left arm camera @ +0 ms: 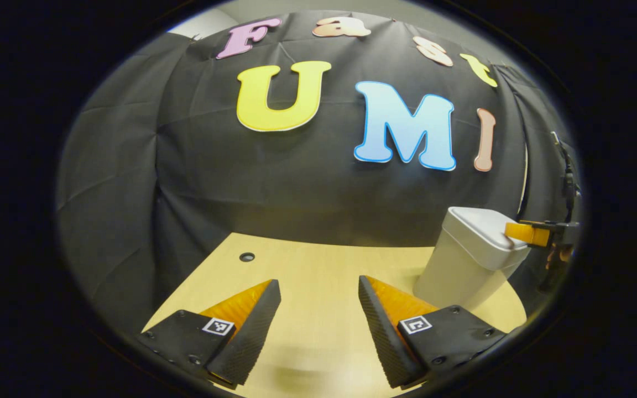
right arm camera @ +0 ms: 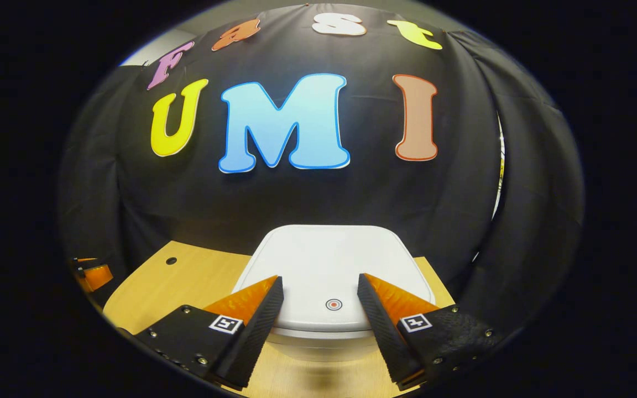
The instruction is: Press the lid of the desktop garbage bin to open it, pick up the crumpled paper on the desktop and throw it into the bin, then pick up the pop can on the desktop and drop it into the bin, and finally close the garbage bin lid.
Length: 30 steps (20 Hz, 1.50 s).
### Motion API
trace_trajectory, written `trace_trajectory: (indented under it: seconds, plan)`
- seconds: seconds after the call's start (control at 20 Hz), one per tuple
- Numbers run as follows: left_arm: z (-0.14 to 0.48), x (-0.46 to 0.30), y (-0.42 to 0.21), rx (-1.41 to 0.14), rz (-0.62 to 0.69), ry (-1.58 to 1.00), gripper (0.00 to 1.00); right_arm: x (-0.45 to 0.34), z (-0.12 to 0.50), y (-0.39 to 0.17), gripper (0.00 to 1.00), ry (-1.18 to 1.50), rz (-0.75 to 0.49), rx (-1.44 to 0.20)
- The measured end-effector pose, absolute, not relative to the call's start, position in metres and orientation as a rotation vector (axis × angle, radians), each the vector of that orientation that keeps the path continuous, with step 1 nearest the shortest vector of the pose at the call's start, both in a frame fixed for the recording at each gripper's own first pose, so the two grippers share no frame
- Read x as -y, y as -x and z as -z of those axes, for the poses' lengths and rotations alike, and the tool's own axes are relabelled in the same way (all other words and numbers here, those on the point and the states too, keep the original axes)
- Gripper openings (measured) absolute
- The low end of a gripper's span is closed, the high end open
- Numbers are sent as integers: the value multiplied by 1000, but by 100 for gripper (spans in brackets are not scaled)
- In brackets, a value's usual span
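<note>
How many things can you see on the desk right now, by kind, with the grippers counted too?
Bin, lid shut: 1
Grippers, both with fingers apart: 2, left, right
Desk hole: 1
Crumpled paper in view: 0
Pop cans in view: 0
Total: 4

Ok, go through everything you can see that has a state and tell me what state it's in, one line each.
garbage bin: upright on the table.
bin lid: closed, flat on the bin.
left gripper: open, holding nothing, above bare table.
right gripper: open, holding nothing, fingers either side of the lid's front edge; whether it touches the lid can't be told.
</note>
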State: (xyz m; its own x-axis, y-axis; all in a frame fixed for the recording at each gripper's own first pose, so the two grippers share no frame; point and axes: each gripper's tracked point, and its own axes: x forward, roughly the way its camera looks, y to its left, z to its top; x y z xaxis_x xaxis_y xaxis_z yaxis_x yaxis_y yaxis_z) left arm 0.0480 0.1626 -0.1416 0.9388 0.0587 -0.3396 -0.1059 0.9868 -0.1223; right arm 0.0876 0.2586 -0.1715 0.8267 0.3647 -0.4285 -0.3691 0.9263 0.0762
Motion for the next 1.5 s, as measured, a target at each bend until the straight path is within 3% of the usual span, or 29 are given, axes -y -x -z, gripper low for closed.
trace_trajectory:
  seconds: [0.7,0.9,1.2,1.5]
  plan:
    - [114,-149,-43,-274,-80,118,93,-254,170,-80,89,-2,-408,-356]
    - [77,-150,-43,-204,-83,92,91,-251,130,-67,95,-47,-397,-298]
    - [28,-130,-49,-145,-37,66,93,-249,50,-35,94,-71,-412,-176]
    - [-9,-90,-47,-108,48,29,91,-228,12,-16,94,-91,-370,-116]
